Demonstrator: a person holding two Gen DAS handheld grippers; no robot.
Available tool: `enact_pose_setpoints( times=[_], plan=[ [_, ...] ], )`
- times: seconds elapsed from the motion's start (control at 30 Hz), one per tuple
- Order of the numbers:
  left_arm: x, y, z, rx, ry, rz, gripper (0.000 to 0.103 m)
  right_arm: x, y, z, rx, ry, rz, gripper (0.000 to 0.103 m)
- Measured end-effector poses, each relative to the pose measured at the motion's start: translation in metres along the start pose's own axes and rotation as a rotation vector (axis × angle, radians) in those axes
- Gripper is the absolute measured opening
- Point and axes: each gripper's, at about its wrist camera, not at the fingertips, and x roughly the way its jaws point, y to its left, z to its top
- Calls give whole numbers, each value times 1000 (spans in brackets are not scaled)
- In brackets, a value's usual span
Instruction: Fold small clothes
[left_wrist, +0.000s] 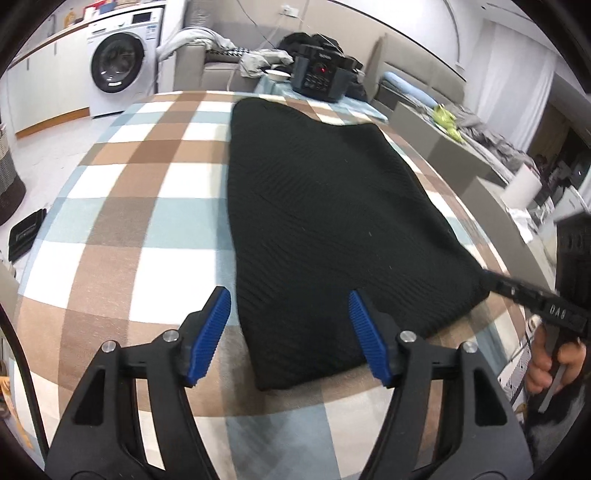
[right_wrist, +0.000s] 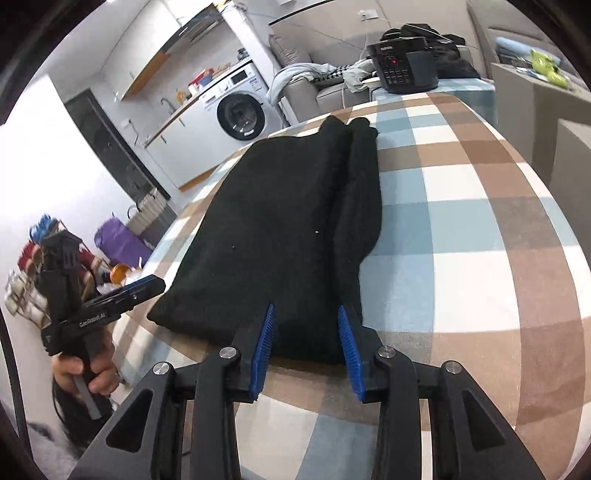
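Observation:
A black knitted garment (left_wrist: 321, 206) lies flat and folded lengthwise on the checked tablecloth (left_wrist: 122, 206). My left gripper (left_wrist: 290, 301) is open, its blue pads either side of the garment's near left corner, just above it. In the right wrist view the same garment (right_wrist: 280, 229) shows a folded strip along its right side. My right gripper (right_wrist: 306, 314) is open over the garment's near edge, holding nothing. The right gripper also shows at the right edge of the left wrist view (left_wrist: 532, 295), and the left gripper shows at the left of the right wrist view (right_wrist: 122, 295).
A black pressure cooker (left_wrist: 321, 75) stands at the table's far end, with a white bowl (left_wrist: 277, 75) beside it. A washing machine (left_wrist: 118, 62) and a sofa with clothes (left_wrist: 218, 48) are behind. Grey furniture (left_wrist: 443, 147) runs along the right. A black object (left_wrist: 26, 232) lies on the floor left.

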Motion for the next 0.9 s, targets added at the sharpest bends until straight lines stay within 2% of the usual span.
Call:
enact_pose_setpoints(
  times=[0.17,0.23,0.27,0.37,0.43,0.53,0.6,0.63,0.7,0.77,0.9],
  plan=[
    [7,-6,-8,9,36,-5,64,21,4,8,-64,54,-14,35],
    [9,-5,-9,11,35,-1,64,24,4,7,-71,39,-10,19],
    [9,-5,-10,12,37,2,64,22,6,8,-88,31,1,8],
    [10,-5,-10,13,37,-1,64,5,18,15,-138,-50,38,6],
    [12,-5,-11,14,38,-1,65,4,17,23,-144,-50,24,6],
    [17,-5,-13,19,51,7,66,24,2,21,-115,21,-97,6],
    [19,-4,-14,22,63,16,66,27,-4,18,-63,30,-118,7],
    [20,-4,-14,21,63,18,66,24,-6,16,-43,23,-118,9],
    [19,-4,-14,20,60,19,66,14,-7,14,-5,8,-143,20],
    [16,-5,-13,23,52,21,66,-1,-12,7,76,-21,-146,26],
    [15,-8,-13,30,48,16,66,-16,-10,-12,170,-32,-69,31]
  ],
)
